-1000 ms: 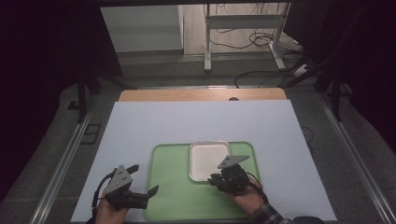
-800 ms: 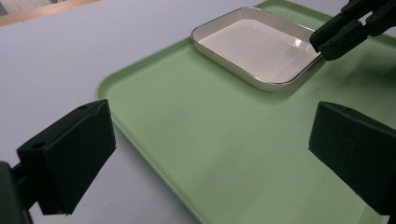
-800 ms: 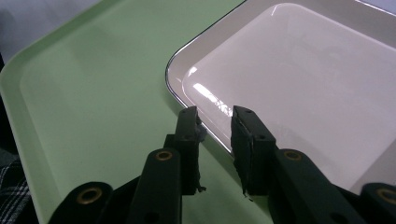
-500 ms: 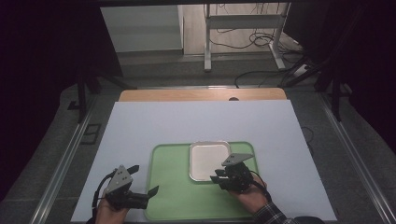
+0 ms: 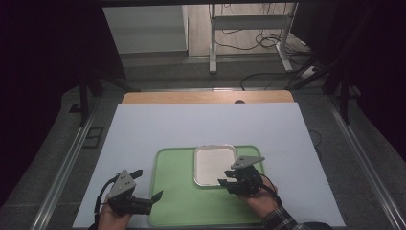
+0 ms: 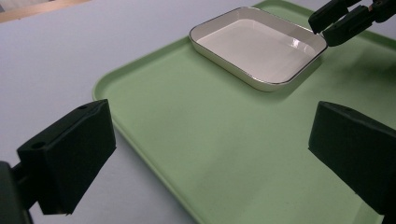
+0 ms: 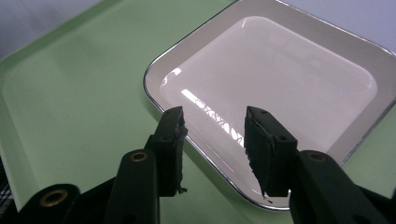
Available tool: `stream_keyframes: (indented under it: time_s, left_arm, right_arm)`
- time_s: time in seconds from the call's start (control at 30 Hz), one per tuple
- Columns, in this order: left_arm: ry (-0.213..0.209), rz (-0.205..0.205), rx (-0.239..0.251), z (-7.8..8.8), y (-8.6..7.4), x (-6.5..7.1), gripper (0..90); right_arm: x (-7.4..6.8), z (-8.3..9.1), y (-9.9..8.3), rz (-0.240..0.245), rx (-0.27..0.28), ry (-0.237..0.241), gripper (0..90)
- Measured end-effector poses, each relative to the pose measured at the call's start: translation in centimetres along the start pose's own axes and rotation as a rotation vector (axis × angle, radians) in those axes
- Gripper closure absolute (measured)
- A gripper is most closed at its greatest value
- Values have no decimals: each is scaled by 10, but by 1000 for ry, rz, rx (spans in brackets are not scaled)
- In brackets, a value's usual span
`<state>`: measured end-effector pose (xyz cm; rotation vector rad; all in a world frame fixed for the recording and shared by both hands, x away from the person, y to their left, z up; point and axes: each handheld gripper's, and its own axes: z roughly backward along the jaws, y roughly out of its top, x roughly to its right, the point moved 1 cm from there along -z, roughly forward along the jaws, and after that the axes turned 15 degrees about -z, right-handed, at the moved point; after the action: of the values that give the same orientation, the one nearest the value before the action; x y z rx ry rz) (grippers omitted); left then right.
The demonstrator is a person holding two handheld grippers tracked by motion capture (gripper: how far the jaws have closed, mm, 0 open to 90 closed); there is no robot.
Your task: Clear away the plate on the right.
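My right gripper (image 7: 212, 140), fingers just spreading with nothing between, hovers at the white dish (image 7: 271, 84) rim on the green tray (image 7: 70, 93); my left gripper (image 6: 210, 154) fingers gape wide.

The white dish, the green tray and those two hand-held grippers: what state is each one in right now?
White dish: empty, upright, resting flat on the tray's far right part.
Green tray: flat on the table, carrying just the dish.
Right gripper: fingers part open and just been opening, over the dish's near rim, gripping nothing.
Left gripper: open wide, empty, at the tray's left edge.
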<state>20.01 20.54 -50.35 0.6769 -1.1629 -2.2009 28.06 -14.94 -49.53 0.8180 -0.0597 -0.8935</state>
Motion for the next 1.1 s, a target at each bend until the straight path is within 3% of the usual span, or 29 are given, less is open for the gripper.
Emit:
stream_keyframes:
  time_s: [0.5,1.1]
  left_arm:
    - [-2,-3,1,0,0,0,6]
    - [-4,-8,-1,0,0,1,7]
  right_arm:
    - [7,13,3,13,46,-40,554]
    - [16,24,4,33,70,-70,437]
